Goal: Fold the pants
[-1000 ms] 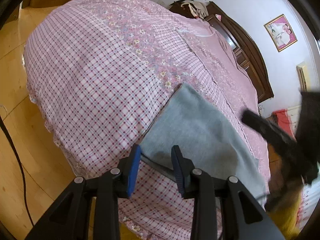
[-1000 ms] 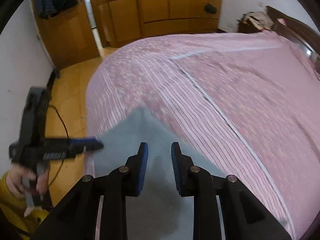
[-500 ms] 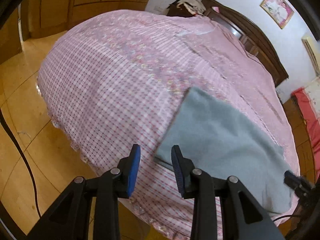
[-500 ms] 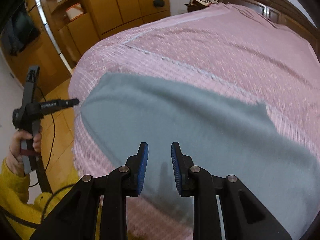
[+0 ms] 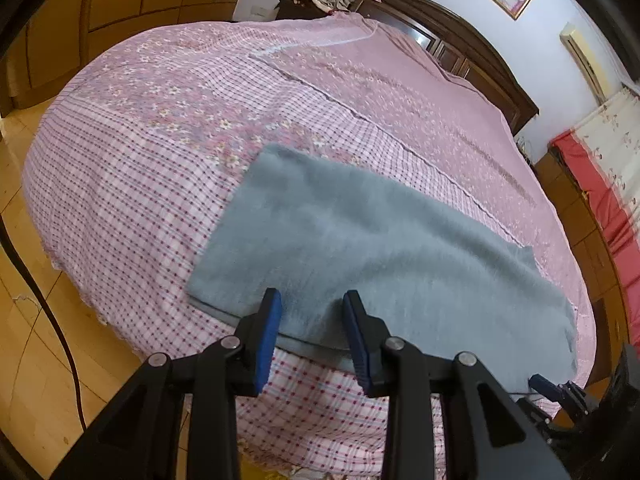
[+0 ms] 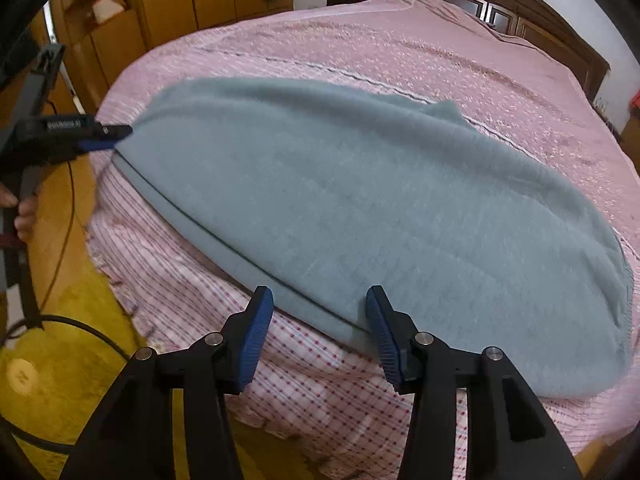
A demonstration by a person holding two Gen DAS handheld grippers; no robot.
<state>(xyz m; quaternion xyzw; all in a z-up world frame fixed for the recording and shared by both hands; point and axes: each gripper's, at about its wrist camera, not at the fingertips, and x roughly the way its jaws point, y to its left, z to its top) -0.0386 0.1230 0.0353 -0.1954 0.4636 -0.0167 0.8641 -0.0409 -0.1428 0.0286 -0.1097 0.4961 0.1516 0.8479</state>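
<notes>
Bedroom, pink checked bedspread (image 5: pixel 132 184) over a bed with dark headboard (image 5: pixel 460 32). Grey pants (image 5: pixel 360 248) lie flat near the bed's near edge, folded into a long strip. Left gripper (image 5: pixel 312 320) hovers over the near hem toward one end, jaws partly apart, pads not pressing cloth. Right gripper (image 6: pixel 320 320) sits over the same hem toward the other end, jaws just opened wider, holding nothing, hem edge between the pads.
</notes>
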